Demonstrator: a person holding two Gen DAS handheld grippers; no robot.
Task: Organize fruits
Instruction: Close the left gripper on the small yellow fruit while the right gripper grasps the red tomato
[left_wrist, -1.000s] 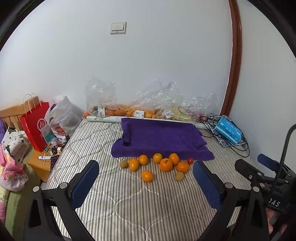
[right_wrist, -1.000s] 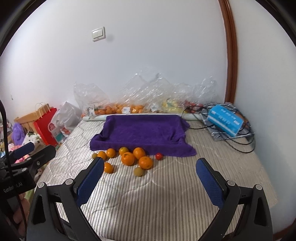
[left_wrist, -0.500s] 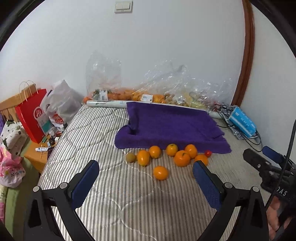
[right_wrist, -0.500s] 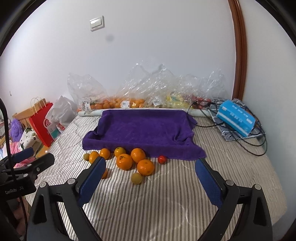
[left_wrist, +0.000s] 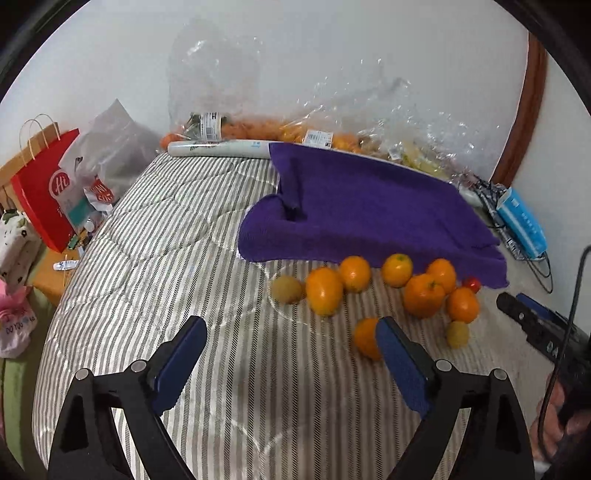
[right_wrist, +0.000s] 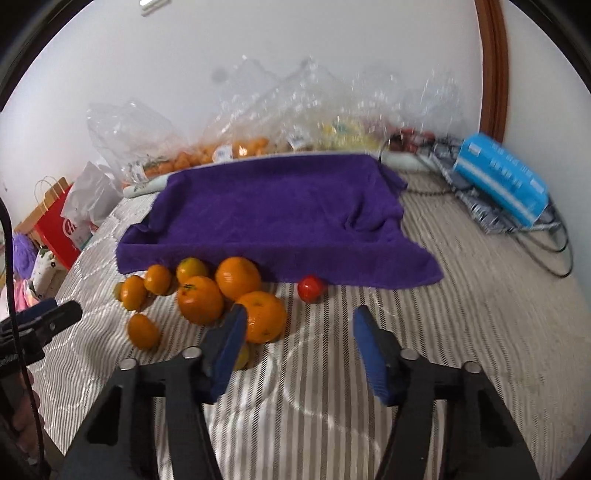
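A home bedroom: striped quilted mattress (left_wrist: 155, 266), shopping bags (left_wrist: 48, 192) beside it, wall switch (right_wrist: 153, 3).

Towel (left_wrist: 373, 210) was deep purple. Bedcover (left_wrist: 177, 229) was grey-and-white striped. Oranges (right_wrist: 201, 299) were bright orange; tomato (right_wrist: 309, 288) red; kiwi (left_wrist: 287, 290) dull yellow-brown. Gripper pads (right_wrist: 225, 347) were blue on black frames. Shopping bag (left_wrist: 44, 199) was red; box (right_wrist: 502, 188) light blue.

Fuzzy matt purple towel (right_wrist: 280, 218), glossy orange fruits (right_wrist: 200, 299), quilted striped cloth mattress (left_wrist: 155, 236), crinkly clear plastic bags (left_wrist: 214, 74)
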